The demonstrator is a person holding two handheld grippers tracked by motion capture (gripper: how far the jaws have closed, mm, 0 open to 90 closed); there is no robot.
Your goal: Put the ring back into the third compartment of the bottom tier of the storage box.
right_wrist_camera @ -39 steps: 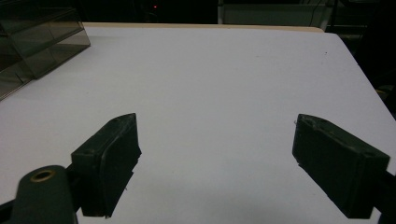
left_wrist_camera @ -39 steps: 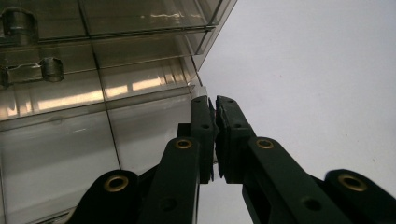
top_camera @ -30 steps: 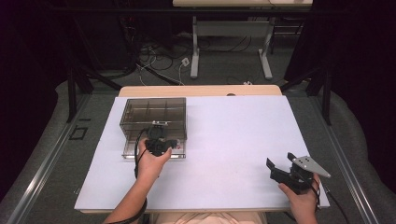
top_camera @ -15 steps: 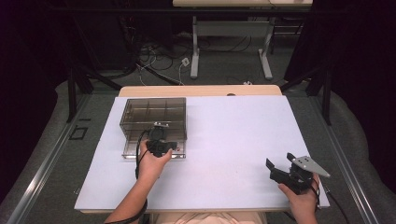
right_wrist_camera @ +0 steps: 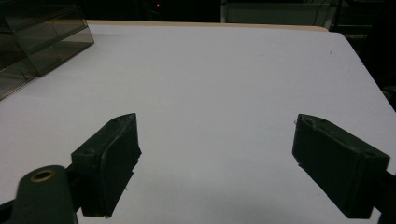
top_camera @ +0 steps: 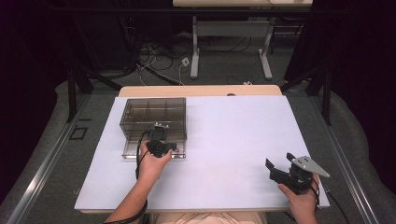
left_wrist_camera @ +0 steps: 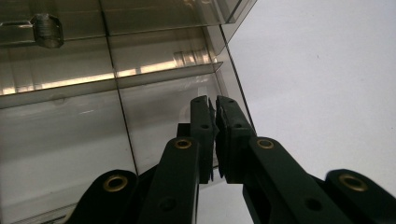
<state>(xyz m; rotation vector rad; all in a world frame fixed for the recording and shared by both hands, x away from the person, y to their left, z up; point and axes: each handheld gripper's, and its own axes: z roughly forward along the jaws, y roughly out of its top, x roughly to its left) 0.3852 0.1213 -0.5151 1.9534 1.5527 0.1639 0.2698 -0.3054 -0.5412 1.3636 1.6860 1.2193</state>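
Your left gripper (left_wrist_camera: 214, 103): jaws pressed together, nothing between them, tips at the near edge of the box (top_camera: 154, 116); box: smoky clear plastic, compartmented, on the sheet's (top_camera: 233, 140) left half; your right gripper (right_wrist_camera: 215, 163): jaws spread wide, empty, over bare sheet, well apart from box.

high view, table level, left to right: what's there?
Clear compartment box → left gripper, at the box's front edge → bare stretch of white table → right gripper, fingers open over the table.
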